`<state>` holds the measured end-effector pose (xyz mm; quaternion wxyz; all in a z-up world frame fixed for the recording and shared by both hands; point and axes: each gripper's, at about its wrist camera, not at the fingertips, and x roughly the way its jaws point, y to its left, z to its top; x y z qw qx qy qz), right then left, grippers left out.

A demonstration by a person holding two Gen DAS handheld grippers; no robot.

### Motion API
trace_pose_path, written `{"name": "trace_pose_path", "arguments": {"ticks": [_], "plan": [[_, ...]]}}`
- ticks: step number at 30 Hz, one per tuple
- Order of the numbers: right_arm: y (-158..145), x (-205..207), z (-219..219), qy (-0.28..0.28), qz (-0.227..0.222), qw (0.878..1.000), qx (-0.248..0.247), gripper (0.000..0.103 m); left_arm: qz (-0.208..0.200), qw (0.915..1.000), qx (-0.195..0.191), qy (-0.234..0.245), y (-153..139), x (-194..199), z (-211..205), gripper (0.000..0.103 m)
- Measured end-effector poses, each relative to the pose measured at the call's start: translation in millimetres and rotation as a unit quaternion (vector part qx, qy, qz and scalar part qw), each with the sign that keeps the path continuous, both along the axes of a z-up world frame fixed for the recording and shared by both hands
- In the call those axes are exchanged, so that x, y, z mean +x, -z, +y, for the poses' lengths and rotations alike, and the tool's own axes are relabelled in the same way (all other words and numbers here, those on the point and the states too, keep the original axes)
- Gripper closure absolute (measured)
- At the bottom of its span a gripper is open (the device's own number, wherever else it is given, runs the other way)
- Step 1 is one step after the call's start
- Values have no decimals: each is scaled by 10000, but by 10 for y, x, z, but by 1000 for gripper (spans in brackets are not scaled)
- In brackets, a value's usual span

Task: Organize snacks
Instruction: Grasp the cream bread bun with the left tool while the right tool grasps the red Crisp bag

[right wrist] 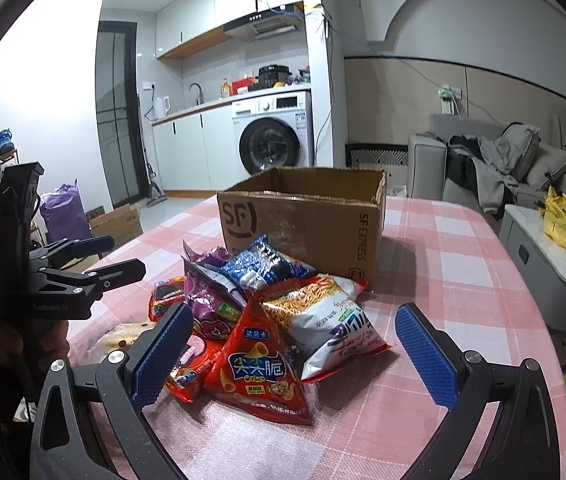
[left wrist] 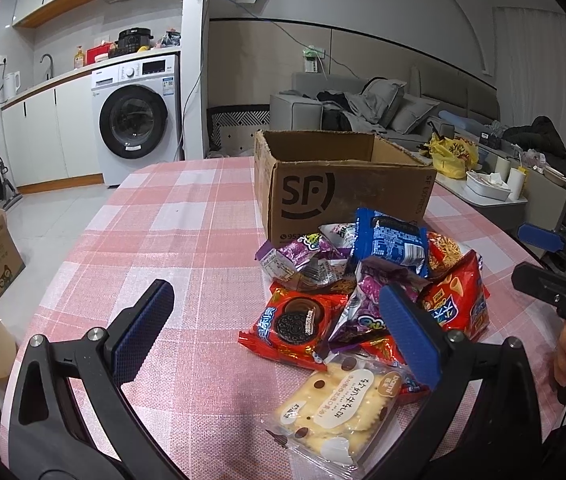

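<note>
two grippers are ours here, one in each hand, and both hang above a round table with a pink-and-white checked cloth (left wrist: 171, 216). our left gripper (left wrist: 279, 332) has its blue-padded fingers spread wide with nothing between them; the right-hand pad overlaps the near edge of the snack heap in that view, though we cannot tell whether it touches anything. our right gripper (right wrist: 295, 348) is likewise spread apart and grips nothing, its fingers framing the near side of the heap.

the snacks lie piled together on the cloth, just in front of an open brown cardboard box printed with a black "sf" logo (left wrist: 335, 184); we cannot see inside the box. nearest the left gripper sits a clear packet of pale yellow chocolate-chip biscuits (left wrist: 339, 404). beside it lies a red packet showing a dark sandwich cookie (left wrist: 295, 324). purple foil packets (left wrist: 303, 260) crowd the middle, and a blue foil packet (left wrist: 391, 240) leans on top, close to the box wall. on the right side of the pile stands a red triangular crisp bag (right wrist: 261, 372), touching a white and red bag picturing thin fried sticks (right wrist: 319, 312).

beyond the table stands a white front-loading washing machine (left wrist: 137, 120).
</note>
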<state>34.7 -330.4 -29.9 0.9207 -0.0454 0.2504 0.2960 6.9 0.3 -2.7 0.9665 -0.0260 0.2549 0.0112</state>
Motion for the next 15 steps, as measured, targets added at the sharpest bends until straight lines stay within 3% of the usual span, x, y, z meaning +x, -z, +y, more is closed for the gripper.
{"name": "trace_pose_path", "arguments": {"ticks": [10, 13, 15], "plan": [[68, 88, 84, -153, 515, 9985, -142, 2, 369, 9990, -59, 228, 46, -80, 72, 1], [102, 73, 135, -223, 611, 9975, -260, 14, 481, 9984, 165, 258, 76, -114, 23, 1], [120, 80, 162, -293, 691, 9968, -288, 16, 602, 9973, 217, 355, 103, -130, 2, 1]]}}
